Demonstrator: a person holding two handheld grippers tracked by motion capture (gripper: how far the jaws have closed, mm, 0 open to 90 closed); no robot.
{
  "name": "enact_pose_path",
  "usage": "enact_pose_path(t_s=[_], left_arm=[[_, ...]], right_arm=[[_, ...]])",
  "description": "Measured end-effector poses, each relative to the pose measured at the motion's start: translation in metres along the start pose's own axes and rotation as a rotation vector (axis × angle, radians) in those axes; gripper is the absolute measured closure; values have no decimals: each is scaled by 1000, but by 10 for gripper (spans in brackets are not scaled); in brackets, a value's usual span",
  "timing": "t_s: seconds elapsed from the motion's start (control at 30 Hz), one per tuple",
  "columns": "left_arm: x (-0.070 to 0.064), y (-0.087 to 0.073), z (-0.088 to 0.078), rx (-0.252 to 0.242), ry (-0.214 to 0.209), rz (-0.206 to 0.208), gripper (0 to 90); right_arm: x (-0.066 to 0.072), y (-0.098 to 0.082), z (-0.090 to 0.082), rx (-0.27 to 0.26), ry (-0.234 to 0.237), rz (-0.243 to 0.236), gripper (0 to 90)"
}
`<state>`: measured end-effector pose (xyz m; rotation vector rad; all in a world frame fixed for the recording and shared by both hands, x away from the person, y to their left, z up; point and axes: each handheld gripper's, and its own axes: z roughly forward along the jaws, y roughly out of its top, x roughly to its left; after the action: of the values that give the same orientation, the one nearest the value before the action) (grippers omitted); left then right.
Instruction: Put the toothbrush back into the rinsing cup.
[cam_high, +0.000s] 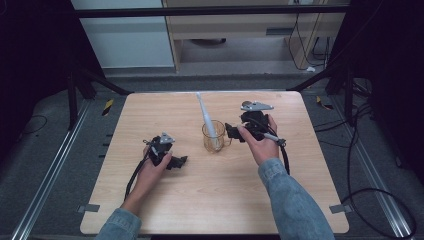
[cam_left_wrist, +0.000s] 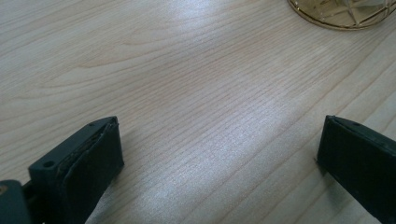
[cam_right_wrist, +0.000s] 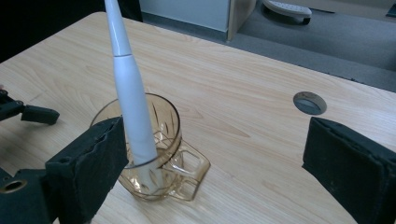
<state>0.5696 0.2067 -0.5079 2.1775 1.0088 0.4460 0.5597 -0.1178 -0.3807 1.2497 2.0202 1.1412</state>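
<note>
An amber glass mug (cam_high: 214, 136) stands mid-table with a long white stick-shaped tool (cam_high: 207, 116) leaning in it. In the right gripper view the mug (cam_right_wrist: 161, 154) sits just ahead of the left jaw, its handle facing the camera, and the white tool (cam_right_wrist: 130, 93) rises out of it. My right gripper (cam_high: 233, 132) is open just right of the mug, holding nothing. My left gripper (cam_high: 181, 162) rests low on the table to the mug's left, open and empty. The mug's base (cam_left_wrist: 343, 11) is at the top edge of the left gripper view.
The wooden table (cam_high: 215, 195) has a round cable hole (cam_right_wrist: 309, 102) in its top behind the mug. A grey plate (cam_high: 256, 106) lies at the back right of the table. Dark floor, rails and cables surround it.
</note>
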Motion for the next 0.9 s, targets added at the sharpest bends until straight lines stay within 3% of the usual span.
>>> enact_pose_path(t_s=[0.43,0.9], left_arm=[[0,0,0,-1,0,0,0],[0,0,0,-1,0,1,0]], right_arm=[[-18,-16,-13,-3,-26,21,65],[-27,-31,-29,13,-47,2,75]])
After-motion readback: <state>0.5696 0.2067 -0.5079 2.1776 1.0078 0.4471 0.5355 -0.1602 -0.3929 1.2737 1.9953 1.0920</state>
